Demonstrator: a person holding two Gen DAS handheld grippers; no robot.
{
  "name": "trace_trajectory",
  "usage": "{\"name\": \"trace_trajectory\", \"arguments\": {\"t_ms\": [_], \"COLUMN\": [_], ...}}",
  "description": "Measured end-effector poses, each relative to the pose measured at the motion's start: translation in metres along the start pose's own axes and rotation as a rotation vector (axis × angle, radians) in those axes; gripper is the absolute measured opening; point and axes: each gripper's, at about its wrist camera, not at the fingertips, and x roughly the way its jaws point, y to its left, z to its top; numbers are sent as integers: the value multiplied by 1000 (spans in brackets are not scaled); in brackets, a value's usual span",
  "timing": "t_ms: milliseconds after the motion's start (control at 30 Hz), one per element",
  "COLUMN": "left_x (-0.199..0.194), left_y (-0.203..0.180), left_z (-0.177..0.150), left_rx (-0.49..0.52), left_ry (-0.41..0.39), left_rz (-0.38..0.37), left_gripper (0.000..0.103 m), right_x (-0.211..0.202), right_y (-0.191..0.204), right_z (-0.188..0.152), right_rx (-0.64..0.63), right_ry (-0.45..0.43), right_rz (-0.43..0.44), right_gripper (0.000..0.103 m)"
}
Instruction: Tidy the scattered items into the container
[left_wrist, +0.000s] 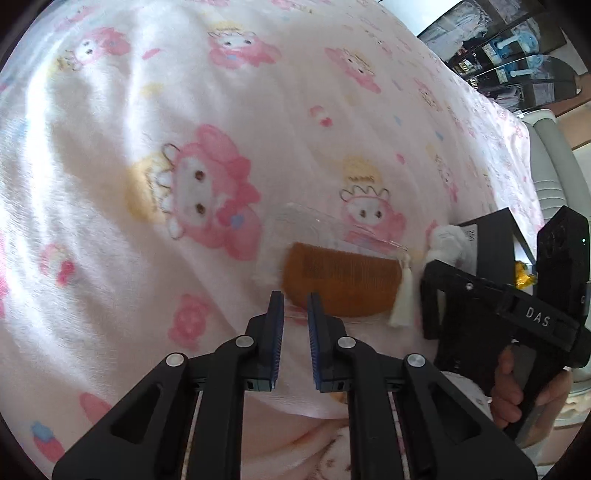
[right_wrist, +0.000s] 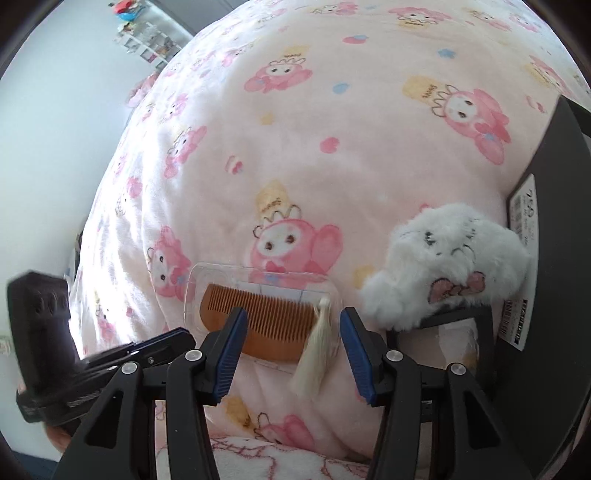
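The wooden comb (right_wrist: 258, 325) lies flat on the pink cartoon-print blanket (right_wrist: 332, 155), resting on what looks like a clear plastic case (right_wrist: 218, 275), though the glare makes its edges hard to follow. A cream tassel (right_wrist: 314, 354) hangs from the comb's right end. Just right of it a white plush toy (right_wrist: 450, 266) leans on the rim of the black box (right_wrist: 554, 258), the likely container.

The right gripper (right_wrist: 291, 350) hovers over the comb with its jaws wide apart and empty, one blue pad at each side of the comb's lower edge. The left gripper (left_wrist: 295, 321) stands narrow, almost closed, with nothing visible between its pads.

The comb should be light and rigid, its fine teeth brittle, so the solid curved spine is the place to pinch, not the teeth or the limp tassel. The soft blanket will give under pressure. The clear case is probably slick and may slide or come up with the comb.
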Motion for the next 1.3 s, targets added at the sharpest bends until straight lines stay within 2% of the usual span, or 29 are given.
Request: {"name": "trace_trajectory", "arguments": {"t_ms": [100,233,300,367,433,467,600,767,933,1200,1300], "left_x": [3,16,26,34,40,43,50,31,11,12,12], "left_y": [11,5,2,-1,-2,-3,-18,-11,-12,-3,1], "left_z": [14,28,29,28,26,25,22,21,18,16,10], "left_rx": [-48,-23,-23,-22,-33,-47,-7,-41,-12,-76,-89], "left_ry": [-13,-7,19,45,56,59,78,51,0,1,2], "left_rz": [-81,-44,-38,-8,8,-2,-4,-185,-305,-421,-438], "left_gripper": [12,15,26,30,41,50,51,47,47,47,47], "right_x": [2,13,21,30,30,30,25,18,19,21,19], "right_y": [-5,-1,2,0,-3,-4,-6,-8,-18,-23,-26], "right_z": [1,-1,-4,-5,-4,-4,-6,-5,-5,-5,-6], "right_rx": [21,-12,-28,-30,-19,-16,-8,-12,29,49,53], "right_ry": [16,57,79,112,109,110,77,47,51,65,60], "right_rz": [9,-19,-26,-12,22,35,31,-39,-28,-10,-2], "right_gripper": [49,49,49,49,49,49,41,41,41,43,43]}}
